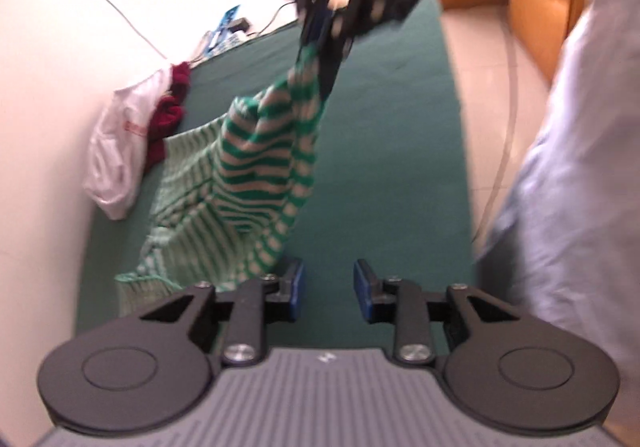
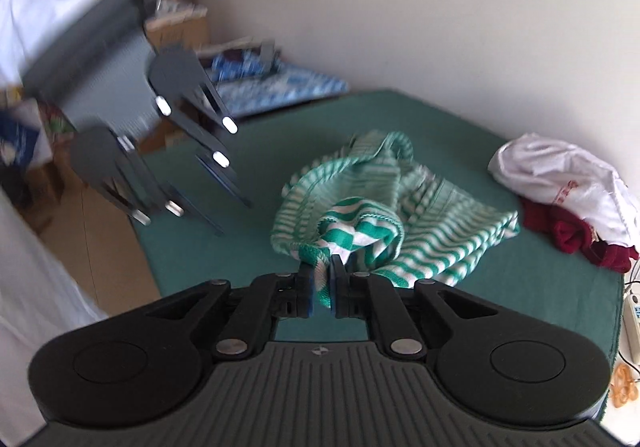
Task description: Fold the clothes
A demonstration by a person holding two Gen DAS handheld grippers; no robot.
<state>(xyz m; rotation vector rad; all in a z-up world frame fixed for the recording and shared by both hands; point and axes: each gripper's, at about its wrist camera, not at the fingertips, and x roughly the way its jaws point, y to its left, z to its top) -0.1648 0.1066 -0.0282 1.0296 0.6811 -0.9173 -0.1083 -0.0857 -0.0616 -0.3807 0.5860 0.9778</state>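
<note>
Green-and-white striped garment (image 2: 384,215) lies bunched on a green-covered surface (image 2: 248,263) that stands against a pale wall (image 2: 420,15), one corner of the cloth lifted clear and pinched between the jaws of the right gripper (image 2: 322,283), which are clamped on a fold of the striped knit. Seen from the left wrist camera, the same garment (image 1: 256,175) hangs in a twisted drape from the right gripper (image 1: 326,43) down to the green cover (image 1: 400,151), its lower part spread flat near the wall side. The left gripper (image 1: 328,287) hovers above the cover with its blue-padded jaws apart and nothing between them, the nearer pad (image 1: 295,289) just beside the trailing edge of the striped cloth; whether it touches cannot be told through the blur. From the right wrist camera the left gripper (image 2: 230,209) appears blurred at the left, tilted downward over the edge of the cover, apart from the garment. A dark red cloth (image 2: 576,239) and a white plastic bag (image 2: 560,183) sit together at the far side by the wall, well apart from the grippers. A person's pale blue sleeve (image 1: 568,167) fills the right edge of the left wrist view, and blue patterned bedding (image 2: 280,83) lies beyond the cover
</note>
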